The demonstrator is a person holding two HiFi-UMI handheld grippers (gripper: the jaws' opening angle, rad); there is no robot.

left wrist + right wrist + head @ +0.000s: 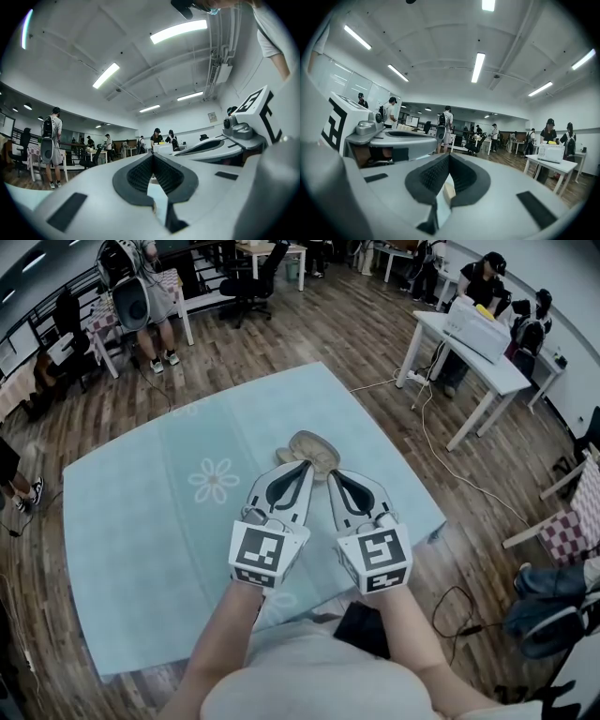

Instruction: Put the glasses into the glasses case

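Note:
A beige glasses case (314,447) lies on the light blue tablecloth (159,521), just beyond the tips of both grippers. I cannot tell whether its lid is up or down, and no glasses show in any view. My left gripper (302,468) and right gripper (335,475) are held side by side, pointing away from me at the case. In the left gripper view the left gripper (152,156) has its jaws met at the tips, with nothing between them. The right gripper (449,156) is shut too, and a sliver of the beige case (448,192) shows below its pads.
The table's far corner (322,365) and right edge lie close beyond the case. A white desk (478,352) with a person seated at it stands to the right, with a cable (450,470) on the wood floor. More people and chairs are at the back left.

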